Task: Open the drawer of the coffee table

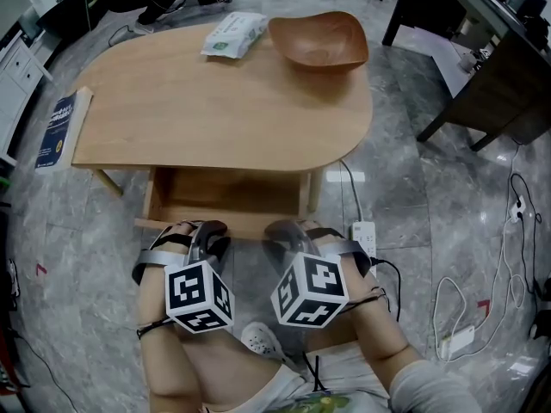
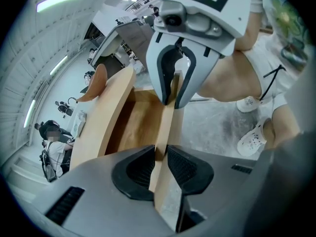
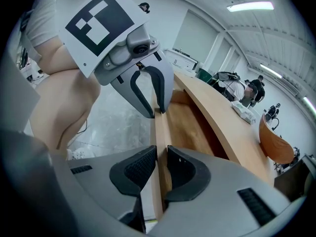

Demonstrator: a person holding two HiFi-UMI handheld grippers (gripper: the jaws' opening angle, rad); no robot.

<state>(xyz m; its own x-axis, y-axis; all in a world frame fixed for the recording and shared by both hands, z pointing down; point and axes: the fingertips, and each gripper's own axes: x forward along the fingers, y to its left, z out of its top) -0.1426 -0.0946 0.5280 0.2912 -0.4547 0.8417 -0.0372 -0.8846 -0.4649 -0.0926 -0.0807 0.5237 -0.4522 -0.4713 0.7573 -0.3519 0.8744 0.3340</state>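
Looking down from the head view, the coffee table (image 1: pixel 215 101) fills the upper half. Its drawer (image 1: pixel 228 192) stands pulled out from under the tabletop's 6 o'clock edge, with the wooden floor inside in plain sight.

Both tools are on it. The left gripper (image 2: pixel 160 159) sits at about 7 o'clock from the drawer's middle, the right gripper (image 3: pixel 162 164) at about 5 o'clock, side by side and close together. Each bites the top edge of the drawer front (image 1: pixel 245 224).

In the left gripper view, the jaws are narrow with the thin board running straight between them, dark pads pressed on either face. The right gripper view shows the same: jaws narrow, pads clamped on the board, and the other tool gripping further along at 12 o'clock.

Up on the tabletop, a wooden bowl (image 1: pixel 318 40) sits at 1 o'clock and a pack of wipes (image 1: pixel 234 33) at 12. A blue book (image 1: pixel 60 129) lies on the 9 o'clock edge. A white power strip (image 1: pixel 363 235) lies on the grey floor at 4 o'clock of the table.
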